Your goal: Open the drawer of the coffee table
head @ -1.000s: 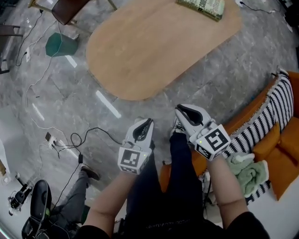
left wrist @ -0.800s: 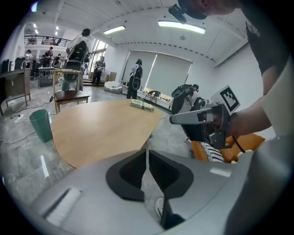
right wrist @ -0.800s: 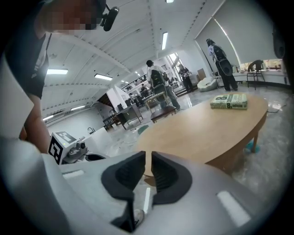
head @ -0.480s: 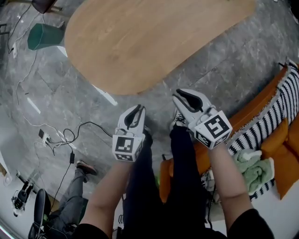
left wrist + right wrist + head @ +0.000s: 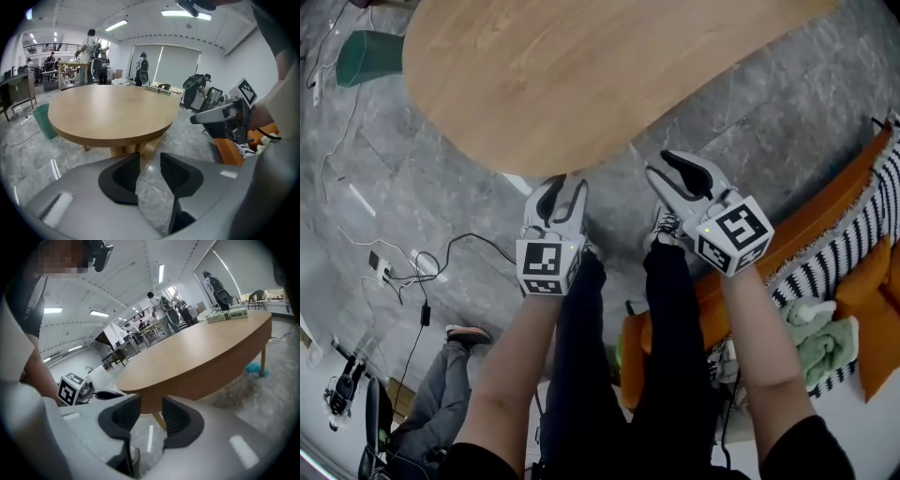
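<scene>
L gripper [image 5: 150, 158] & R gripper [image 5: 151, 401]: jaws have just been opening, now wide, nothing between them. Both hang near the wooden worktop [image 5: 581, 75] edge, not touching. No view shows the drawer.

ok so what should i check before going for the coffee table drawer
1. Left gripper free: ok, its jaws have just been opening and nothing is between them.
2. Right gripper free: ok, its jaws have just been opening and nothing is between them.
3. Drawer found on the coffee table: cannot tell, no view shows a drawer front or handle.
4. Grippers at the table's edge: not ok, both hang short of it over the floor.
5. Way to the table clear: ok, the cable lies off to the left.
</scene>
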